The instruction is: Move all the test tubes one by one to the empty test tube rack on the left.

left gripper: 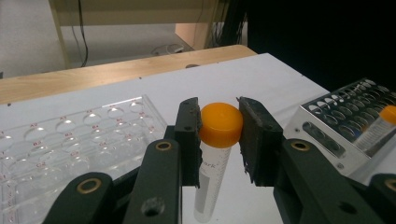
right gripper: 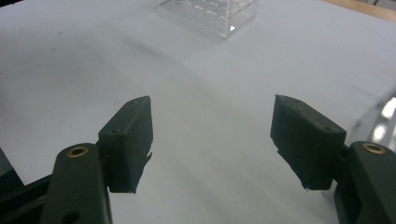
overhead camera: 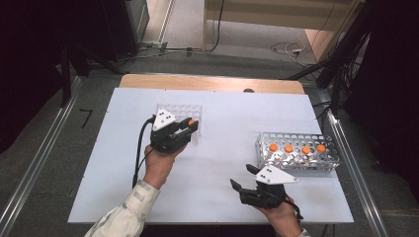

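Observation:
A clear tube with an orange cap hangs upright between the jaws of my left gripper, which is shut on it just under the cap. In the high view the left gripper holds this tube at the right end of a clear plastic rack. A metal wire rack at the right holds several orange-capped tubes in a row. My right gripper stands open near the front edge, left of the metal rack, and its jaws have nothing between them.
The clear rack has many empty round wells. Part of the metal rack with one capped tube lies to the right. White board covers a wooden table; cables lie on the floor beyond.

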{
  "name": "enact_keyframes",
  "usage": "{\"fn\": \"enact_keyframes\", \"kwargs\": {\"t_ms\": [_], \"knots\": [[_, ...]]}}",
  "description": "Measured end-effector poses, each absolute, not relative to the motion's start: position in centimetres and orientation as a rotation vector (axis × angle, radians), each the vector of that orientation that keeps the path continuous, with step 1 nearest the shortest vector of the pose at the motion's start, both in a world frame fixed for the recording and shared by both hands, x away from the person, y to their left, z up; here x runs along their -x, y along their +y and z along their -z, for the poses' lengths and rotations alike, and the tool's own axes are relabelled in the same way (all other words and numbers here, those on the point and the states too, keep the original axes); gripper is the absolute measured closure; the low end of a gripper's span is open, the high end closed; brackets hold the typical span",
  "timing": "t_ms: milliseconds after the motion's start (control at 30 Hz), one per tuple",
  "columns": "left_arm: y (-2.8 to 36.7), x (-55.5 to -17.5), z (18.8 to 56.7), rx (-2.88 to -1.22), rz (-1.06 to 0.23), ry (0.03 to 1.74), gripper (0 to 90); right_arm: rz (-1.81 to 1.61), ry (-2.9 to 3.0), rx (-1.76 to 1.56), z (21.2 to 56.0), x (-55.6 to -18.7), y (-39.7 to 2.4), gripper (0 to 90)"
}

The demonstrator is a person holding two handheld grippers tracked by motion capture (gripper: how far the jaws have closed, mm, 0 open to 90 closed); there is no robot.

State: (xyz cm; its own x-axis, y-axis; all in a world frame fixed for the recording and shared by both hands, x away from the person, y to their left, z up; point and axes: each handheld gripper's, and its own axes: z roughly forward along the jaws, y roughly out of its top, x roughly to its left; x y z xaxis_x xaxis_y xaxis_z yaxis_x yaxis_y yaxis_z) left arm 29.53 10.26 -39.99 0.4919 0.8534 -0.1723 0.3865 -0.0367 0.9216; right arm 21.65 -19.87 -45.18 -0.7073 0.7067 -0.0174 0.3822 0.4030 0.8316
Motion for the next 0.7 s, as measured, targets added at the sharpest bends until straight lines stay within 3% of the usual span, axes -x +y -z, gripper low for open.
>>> {"fn": "enact_keyframes", "kwargs": {"t_ms": [400,700], "knots": [[10.9,-31.0,38.8,-1.6,-0.565,1.105,69.9,-1.204,2.221,-1.073,45.9,-20.8,-25.2,28.3],[11.2,-32.1,37.8,-1.596,-0.589,1.108,70.0,-1.209,2.198,-1.102,45.8,-20.2,-26.3,28.4]]}}
